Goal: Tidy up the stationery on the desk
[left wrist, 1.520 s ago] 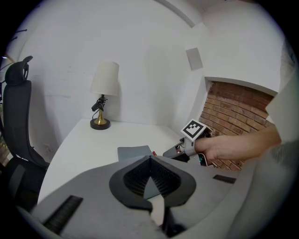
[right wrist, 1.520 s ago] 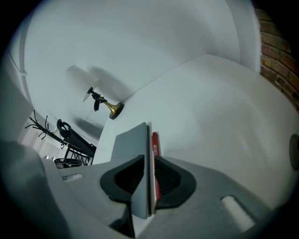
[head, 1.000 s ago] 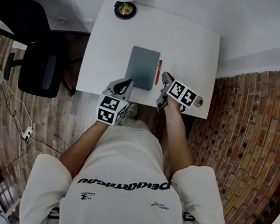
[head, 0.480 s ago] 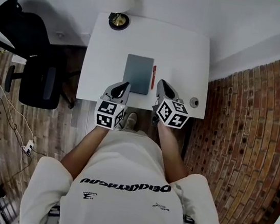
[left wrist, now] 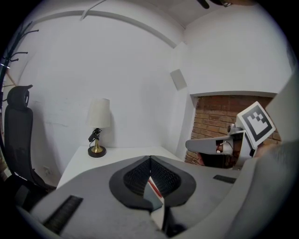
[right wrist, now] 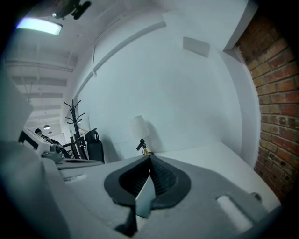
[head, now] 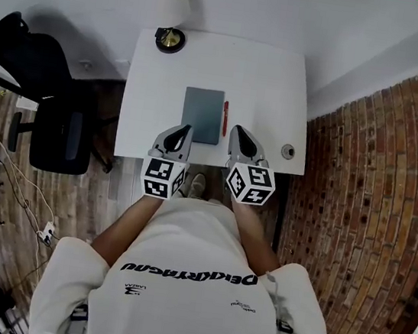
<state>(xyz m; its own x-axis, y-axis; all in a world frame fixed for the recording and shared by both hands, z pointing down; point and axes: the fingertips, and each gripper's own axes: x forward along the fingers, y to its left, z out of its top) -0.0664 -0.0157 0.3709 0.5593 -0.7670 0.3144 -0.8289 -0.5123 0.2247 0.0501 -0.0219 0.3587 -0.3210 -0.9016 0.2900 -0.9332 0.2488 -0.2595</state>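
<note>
Both closed, left tongs, right tongs, notebook, pen just ahead

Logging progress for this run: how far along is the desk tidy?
Done, apparently: red pen lies straight beside the grey notebook. In hand: nothing; left gripper and right gripper are shut, empty. Possibly left: small round object at the right edge of the desk.

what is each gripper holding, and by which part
Nothing. The left gripper and right gripper both have jaws shut with nothing between them; the notebook and pen lie on the desk.
</note>
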